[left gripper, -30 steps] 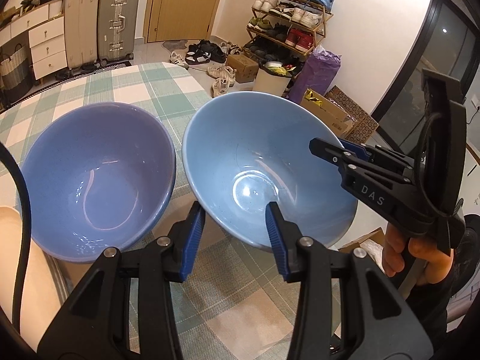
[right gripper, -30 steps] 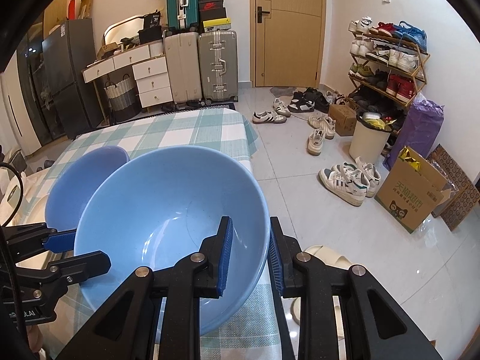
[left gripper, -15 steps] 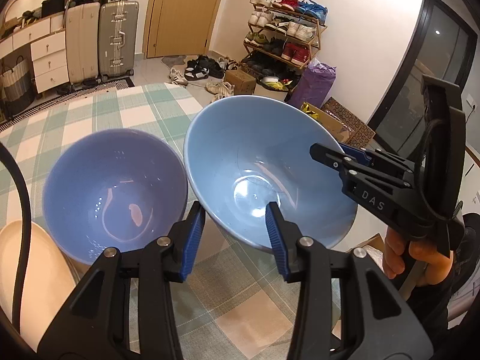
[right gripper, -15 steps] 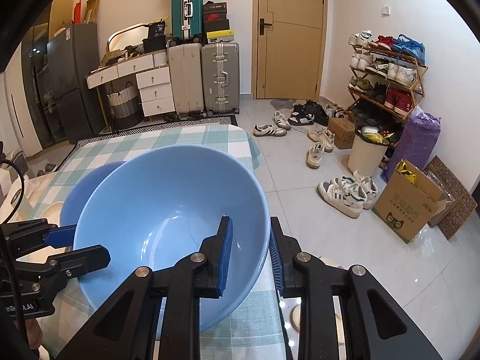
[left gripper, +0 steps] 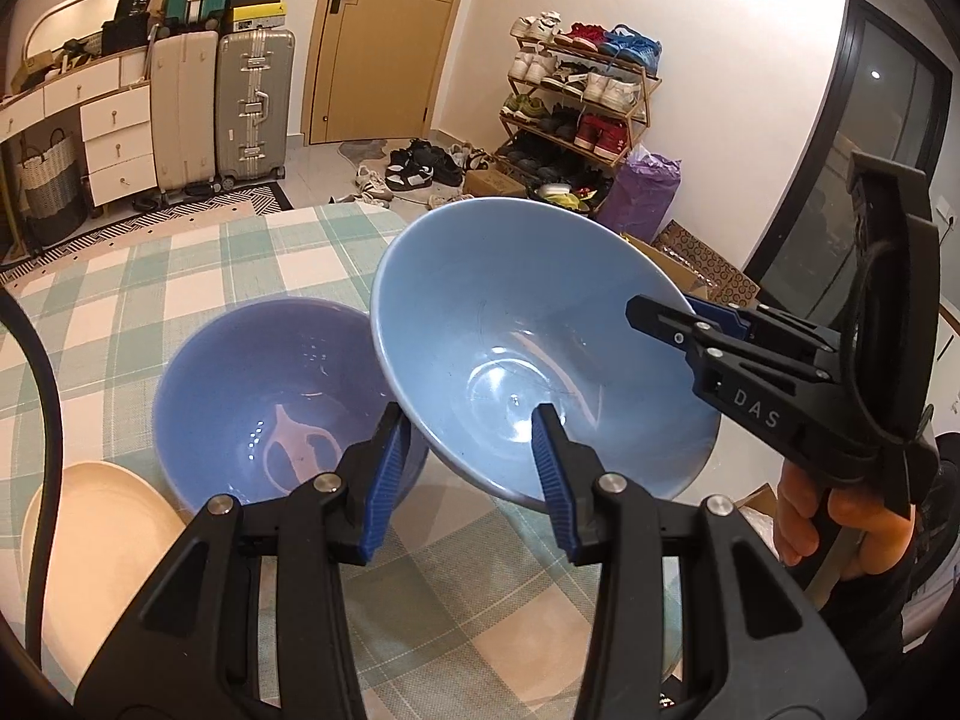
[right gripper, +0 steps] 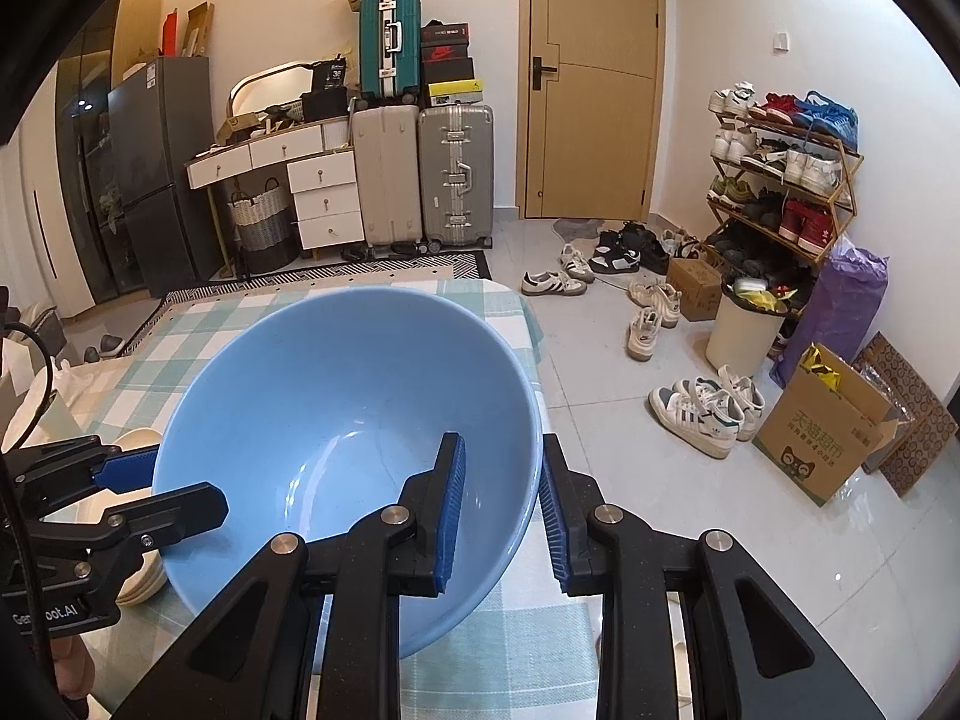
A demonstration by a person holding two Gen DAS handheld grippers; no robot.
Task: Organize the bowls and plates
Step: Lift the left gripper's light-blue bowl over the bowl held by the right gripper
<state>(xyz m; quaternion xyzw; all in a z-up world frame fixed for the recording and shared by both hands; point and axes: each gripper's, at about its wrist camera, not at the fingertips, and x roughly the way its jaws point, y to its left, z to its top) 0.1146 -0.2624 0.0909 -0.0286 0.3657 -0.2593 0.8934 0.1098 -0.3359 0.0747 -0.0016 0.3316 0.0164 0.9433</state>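
My right gripper [right gripper: 501, 507] is shut on the rim of a light blue bowl [right gripper: 336, 420] and holds it tilted in the air above the checked tablecloth. The same bowl [left gripper: 528, 348] shows in the left wrist view, overlapping the right rim of a darker blue bowl [left gripper: 270, 396] that sits on the table. The right gripper [left gripper: 708, 324] grips its far right rim there. My left gripper [left gripper: 471, 480] is open and empty, its fingers on either side of the light bowl's near edge, apart from it.
A cream plate [left gripper: 90, 540] lies at the table's left. A stack of cream plates [right gripper: 141, 516] sits under the left gripper [right gripper: 150, 492]. The table edge [right gripper: 528, 324] drops to a floor with shoes, boxes and a bin.
The right gripper has lifted the light blue bowl higher and moved it left, over the darker bowl's rim. The left gripper has drawn back and up; the darker bowl looks smaller.
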